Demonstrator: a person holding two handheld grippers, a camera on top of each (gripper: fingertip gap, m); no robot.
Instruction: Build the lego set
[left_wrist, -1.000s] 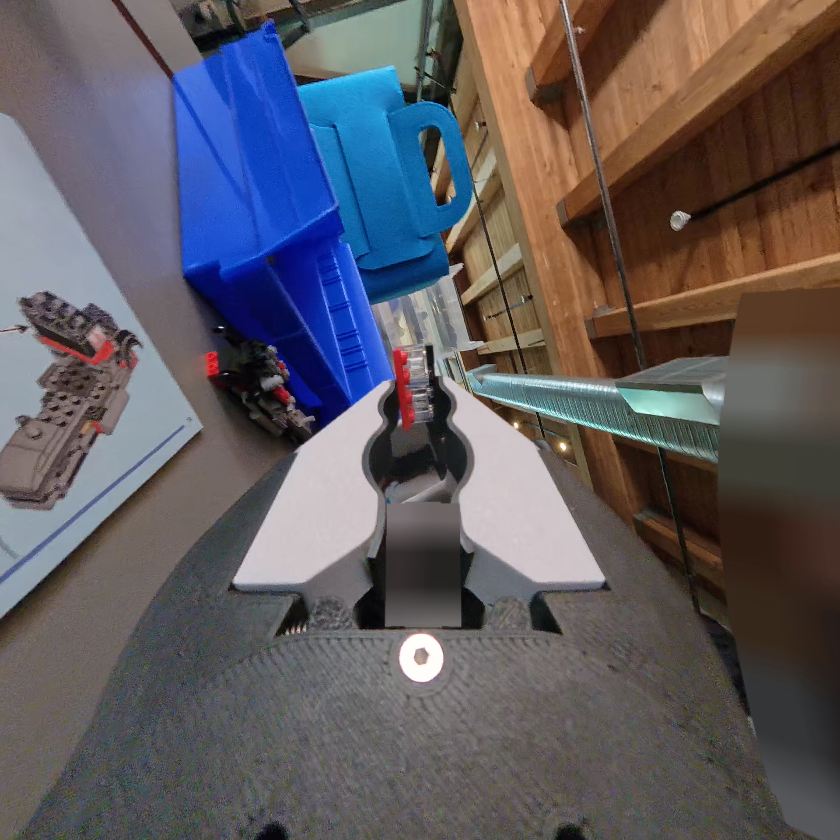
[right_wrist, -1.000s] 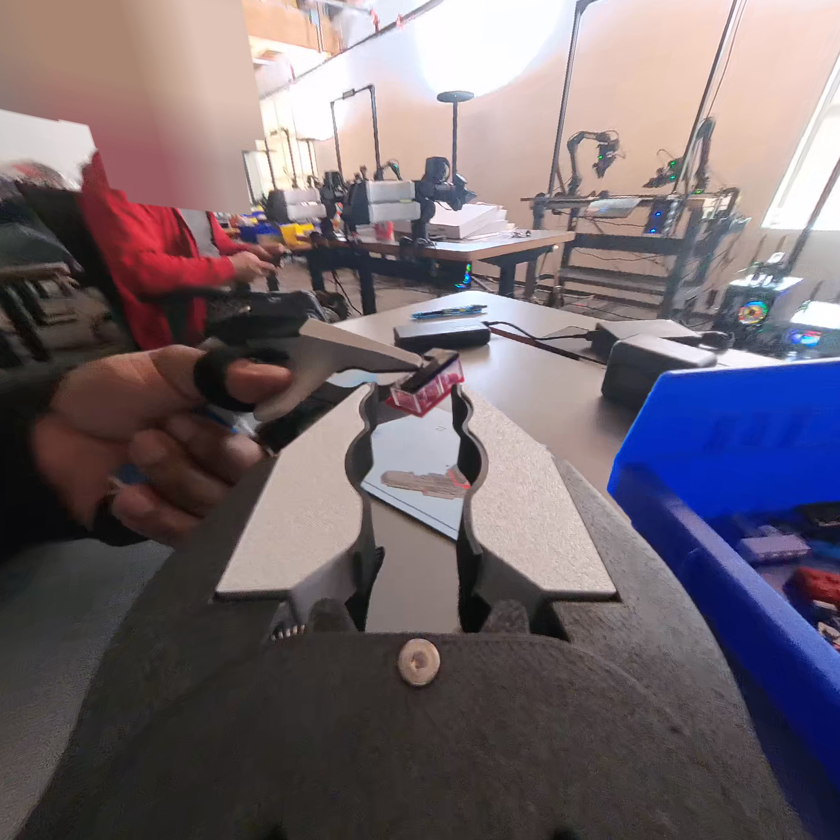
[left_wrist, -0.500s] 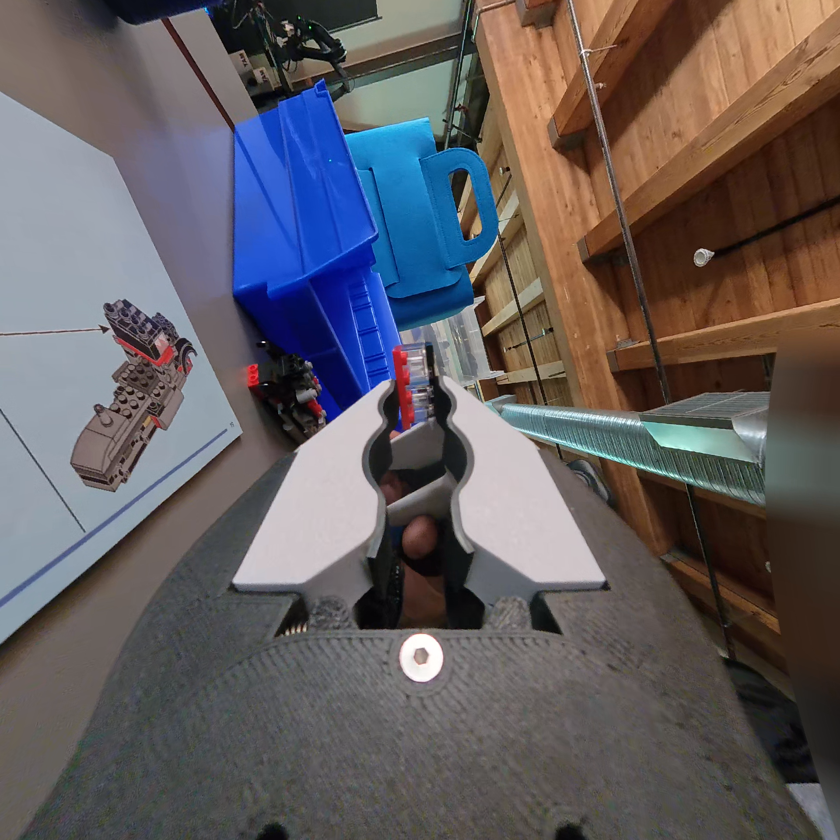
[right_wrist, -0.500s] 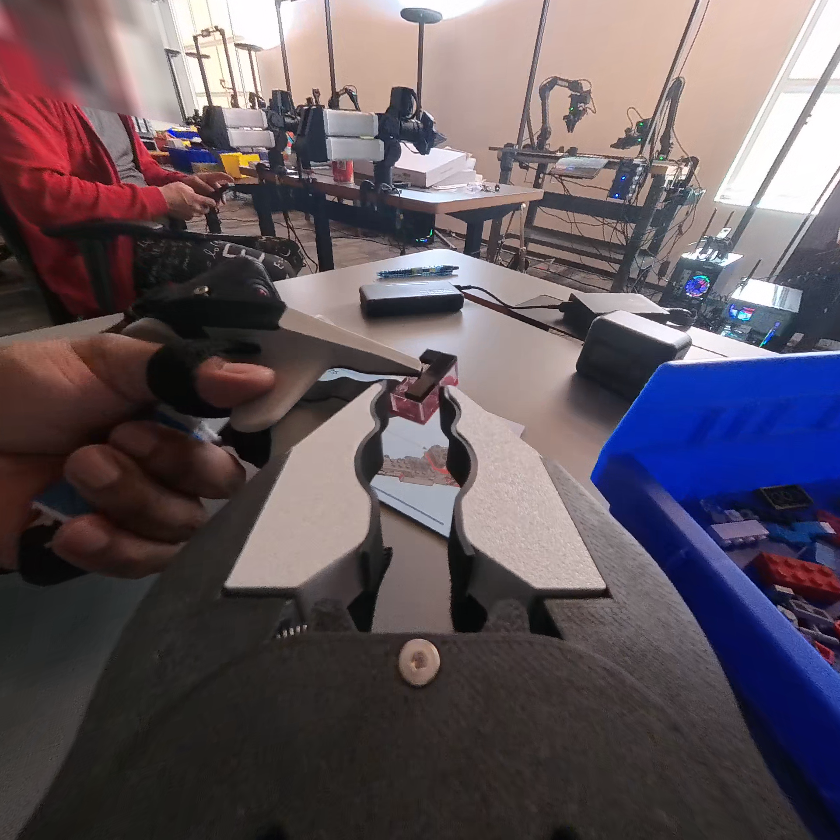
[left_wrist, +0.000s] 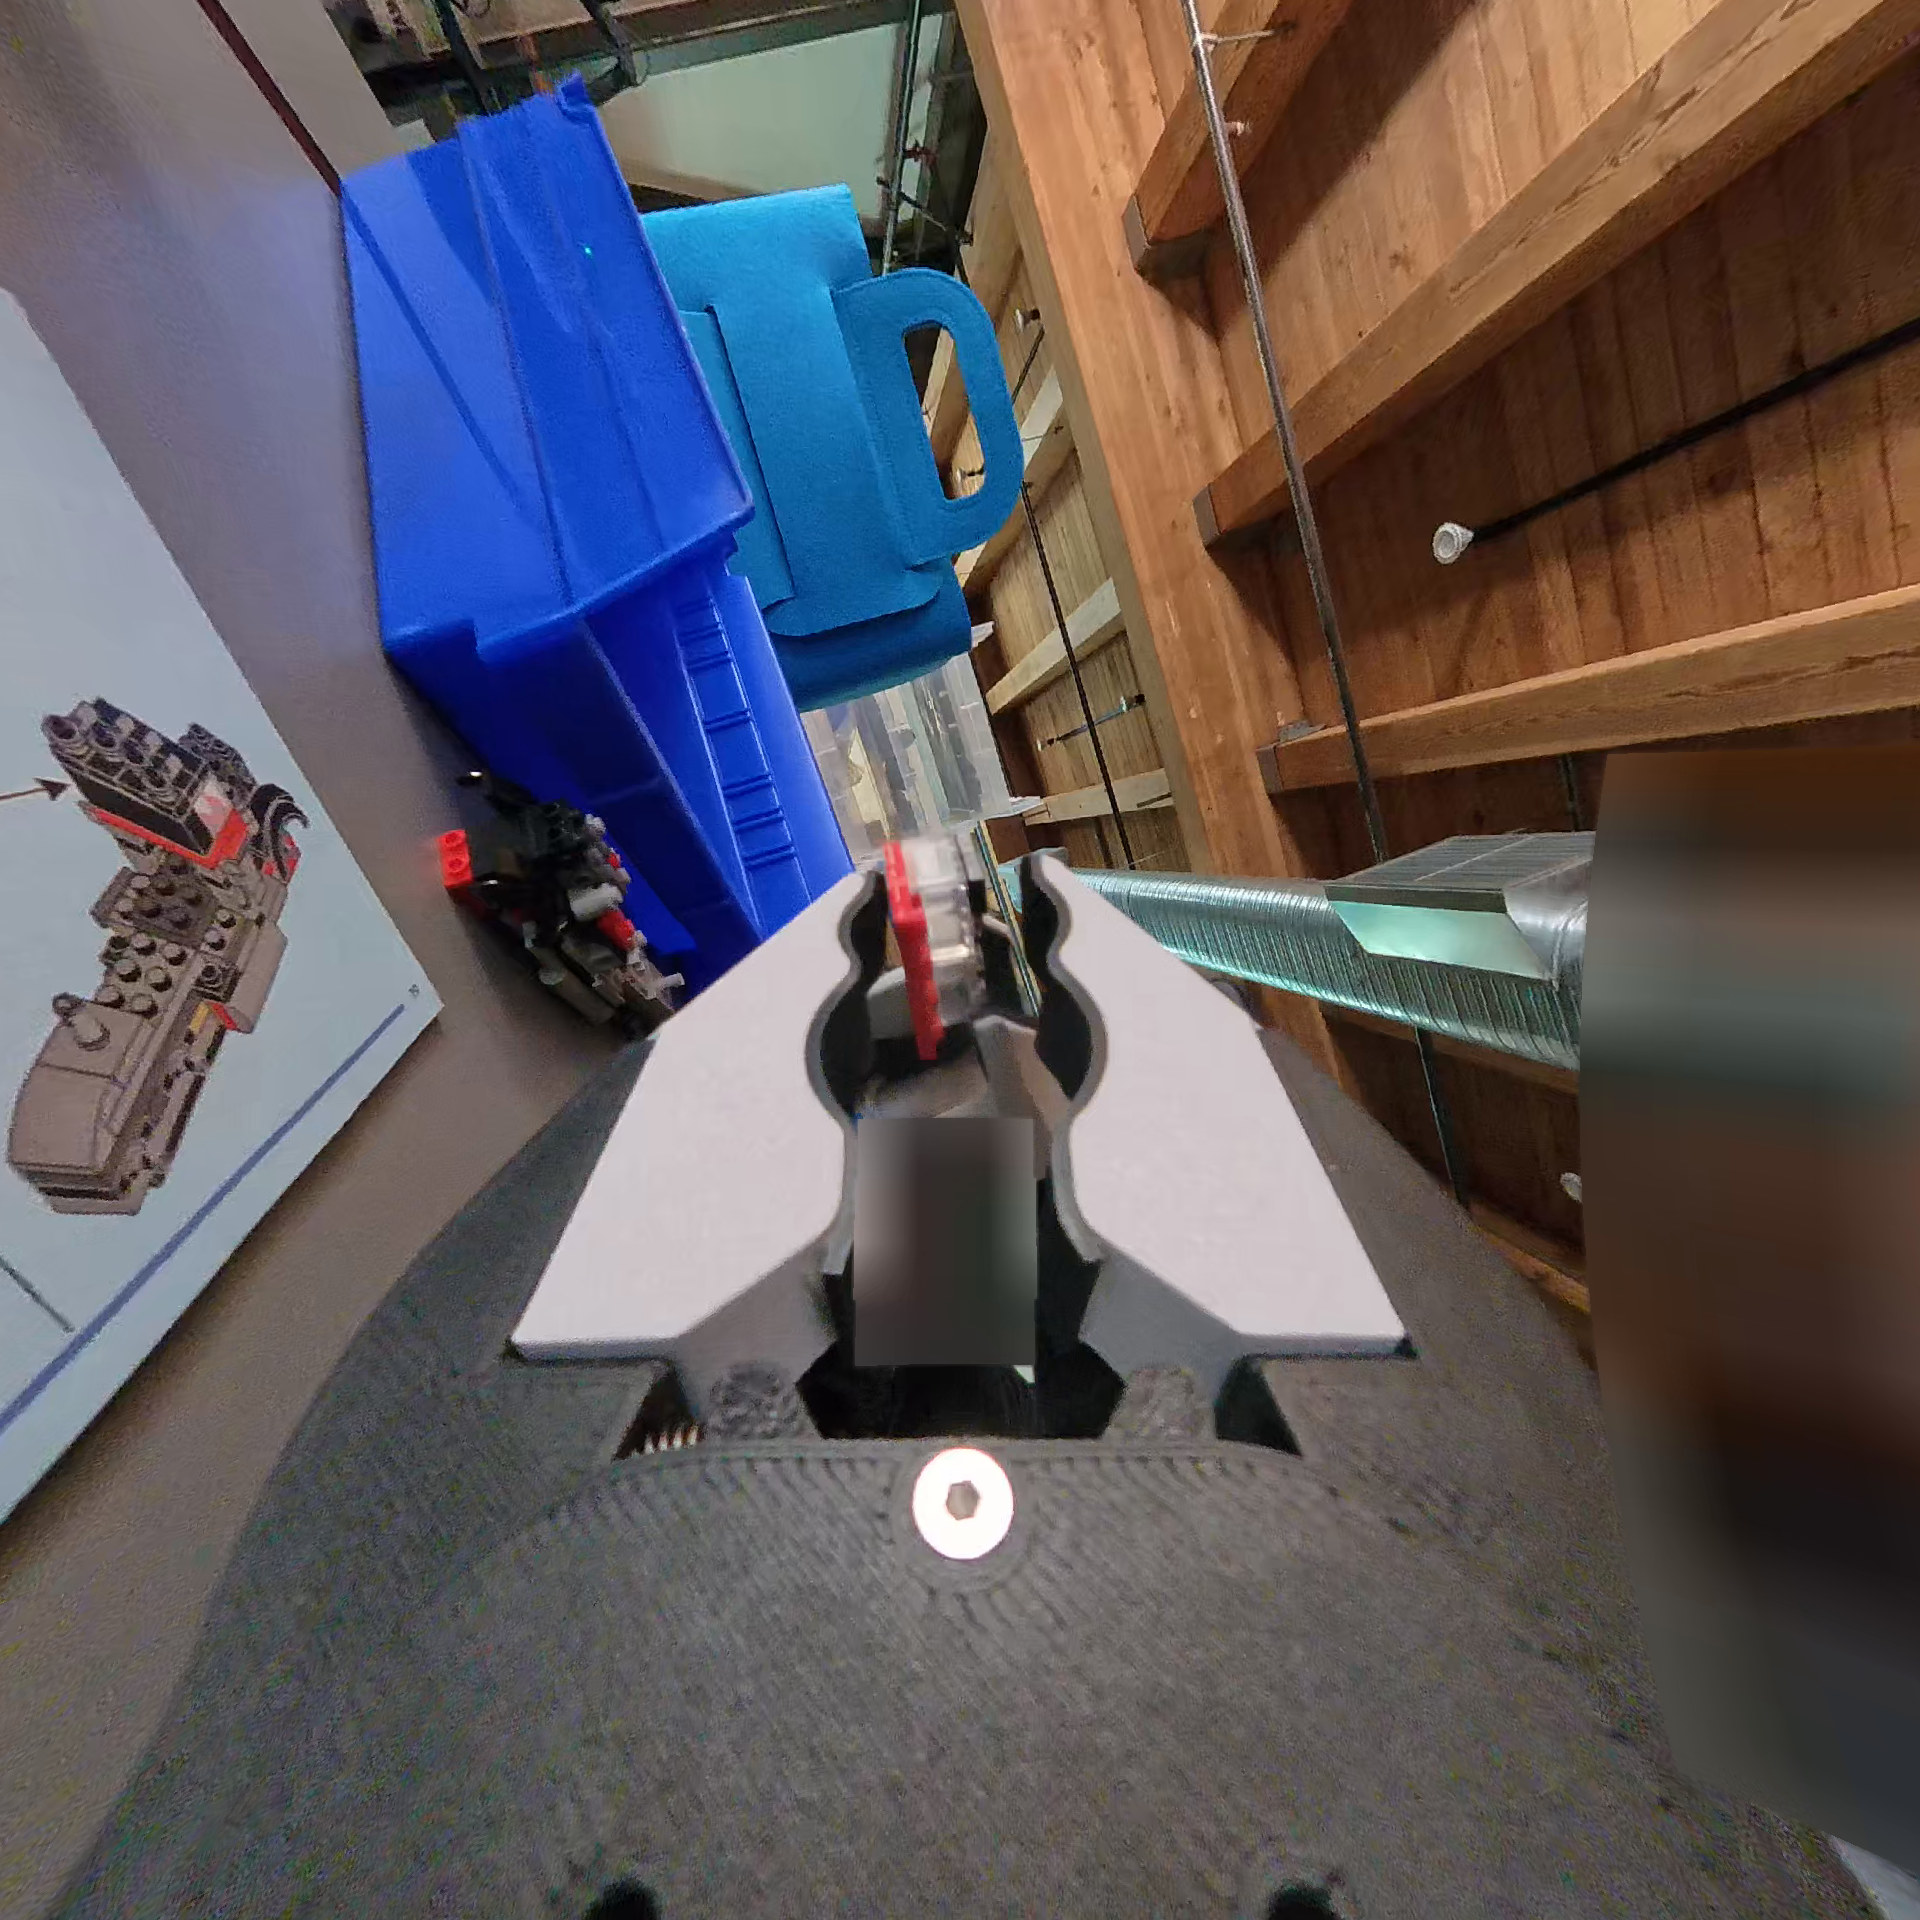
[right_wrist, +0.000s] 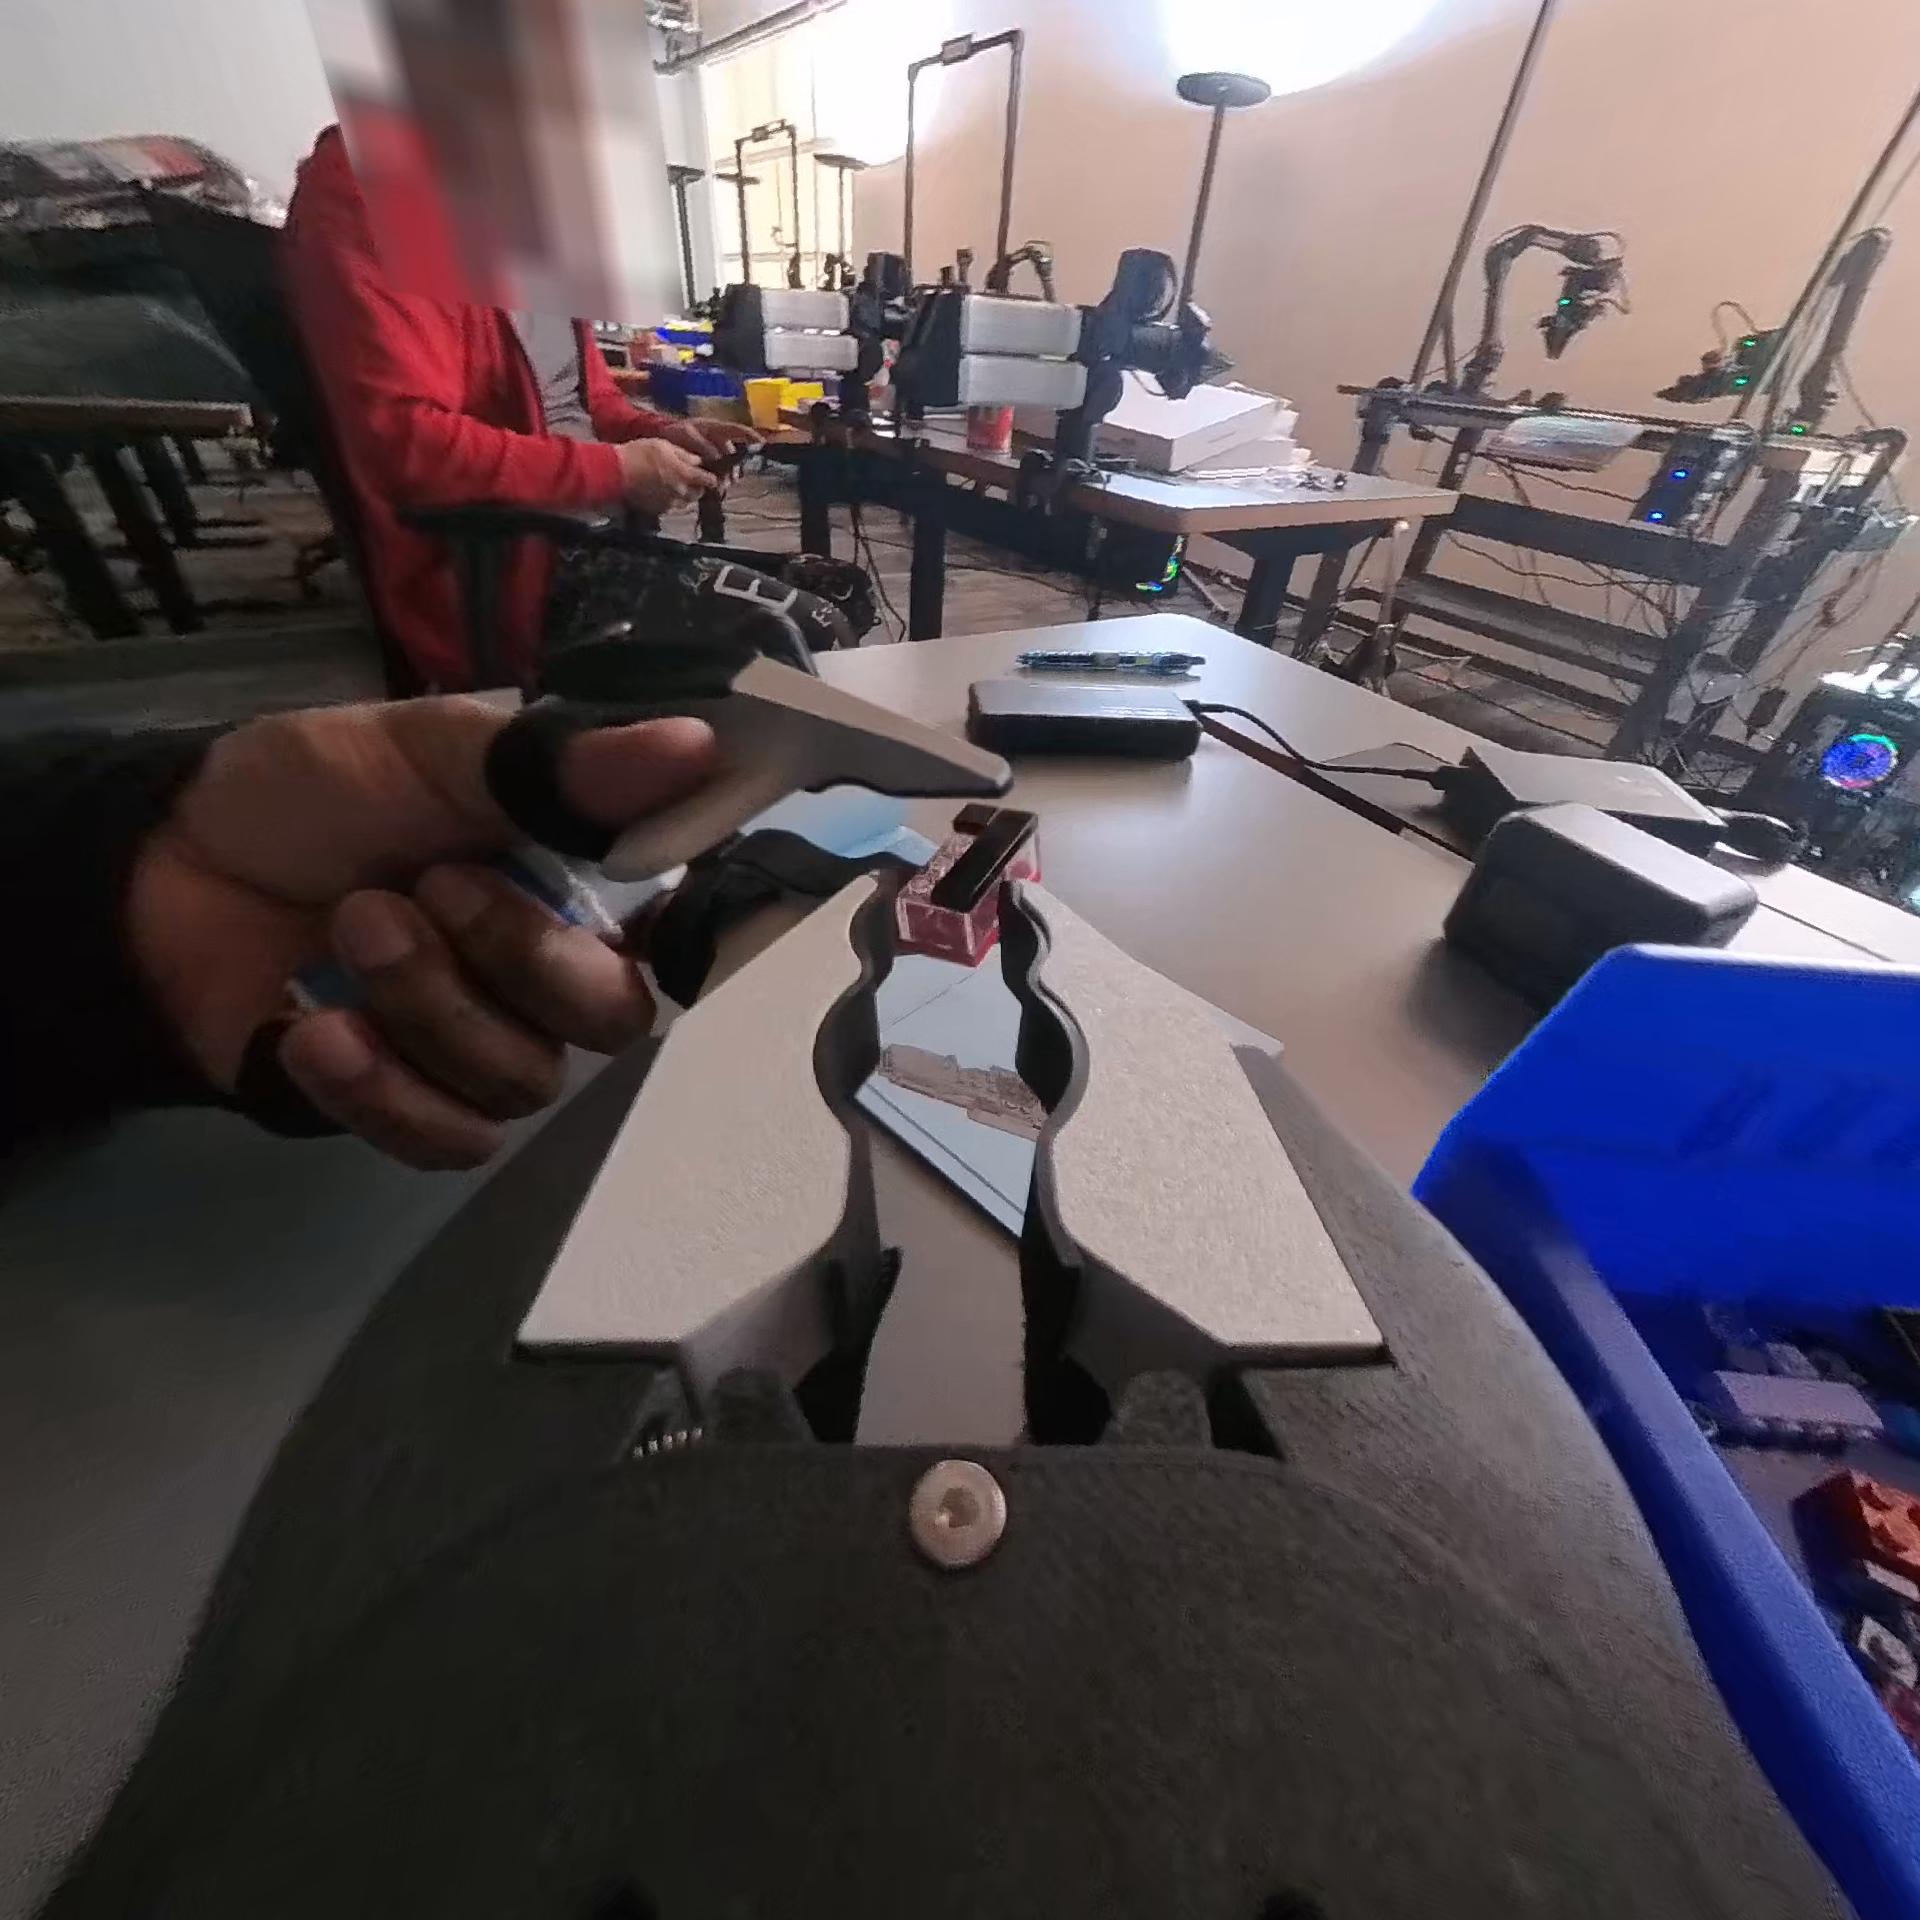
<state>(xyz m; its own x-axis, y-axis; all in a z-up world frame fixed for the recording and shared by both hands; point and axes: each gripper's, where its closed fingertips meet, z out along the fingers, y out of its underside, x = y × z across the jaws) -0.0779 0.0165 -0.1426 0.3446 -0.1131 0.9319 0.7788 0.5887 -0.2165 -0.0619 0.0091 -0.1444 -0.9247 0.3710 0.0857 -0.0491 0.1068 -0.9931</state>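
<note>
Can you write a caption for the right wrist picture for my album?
The right claw pinches a small red and black lego piece above the grey table.

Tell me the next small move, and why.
Probably draw the left gripper back, clear of the red-and-clear piece. Its fingers stand open, and in the right wrist view they sit apart from the piece, which the right gripper pinches. That would free the right one to carry it toward the partly built model.

bright, even light | glare high on far wall | wide-angle edge bending | slight motion blur
</note>
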